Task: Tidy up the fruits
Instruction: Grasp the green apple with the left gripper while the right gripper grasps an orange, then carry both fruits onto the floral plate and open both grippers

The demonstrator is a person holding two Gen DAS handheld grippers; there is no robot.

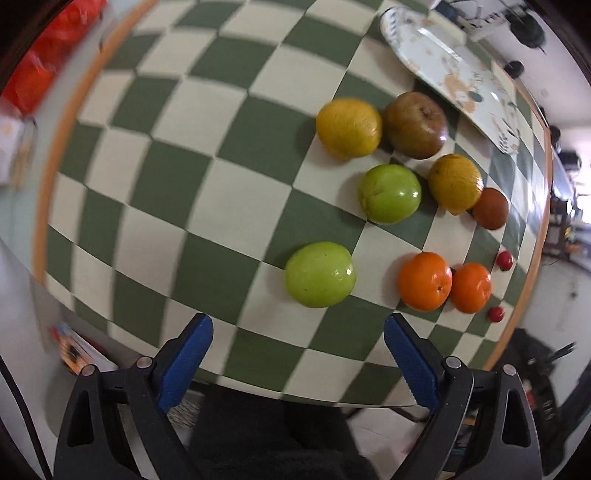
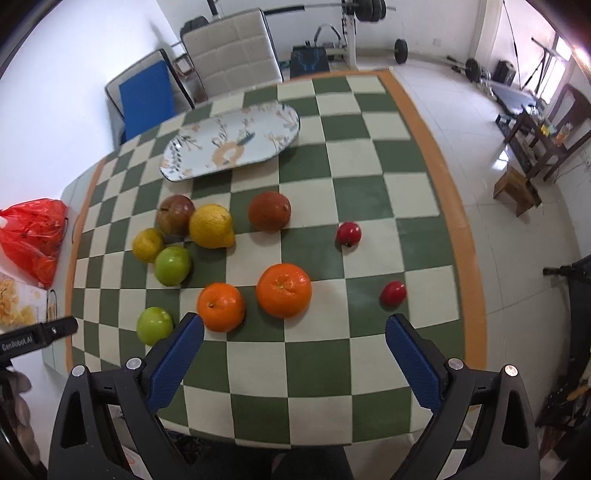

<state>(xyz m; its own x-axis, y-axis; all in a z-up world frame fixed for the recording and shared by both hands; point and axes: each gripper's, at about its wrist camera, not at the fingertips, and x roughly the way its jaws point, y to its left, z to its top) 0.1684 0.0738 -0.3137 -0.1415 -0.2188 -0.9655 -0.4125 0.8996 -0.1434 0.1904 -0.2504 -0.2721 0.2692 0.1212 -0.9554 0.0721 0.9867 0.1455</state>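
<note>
Fruit lies loose on the green-and-cream checked table [image 2: 369, 192]. A green apple [image 1: 320, 274] sits just ahead of my left gripper [image 1: 297, 325], whose blue pads stand open with nothing between them. Beyond are another green apple [image 1: 390, 193], two lemons [image 1: 348, 126] [image 1: 455, 183], a brown apple [image 1: 416, 124], a dark red fruit [image 1: 490, 208], two oranges [image 1: 424, 280] [image 1: 470, 287] and two small red fruits [image 1: 504, 260]. My right gripper [image 2: 294, 325] hangs open above the near table edge, the oranges [image 2: 283, 290] [image 2: 221, 306] just past its fingertips. A floral oval plate [image 2: 231, 142] lies at the far side.
A red plastic bag [image 2: 35, 236] and a cereal box [image 2: 18, 302] sit off the table's left edge. Chairs [image 2: 232, 51] stand behind the far edge, gym equipment [image 2: 354, 22] beyond. A small wooden stool [image 2: 517, 188] stands on the tiled floor to the right.
</note>
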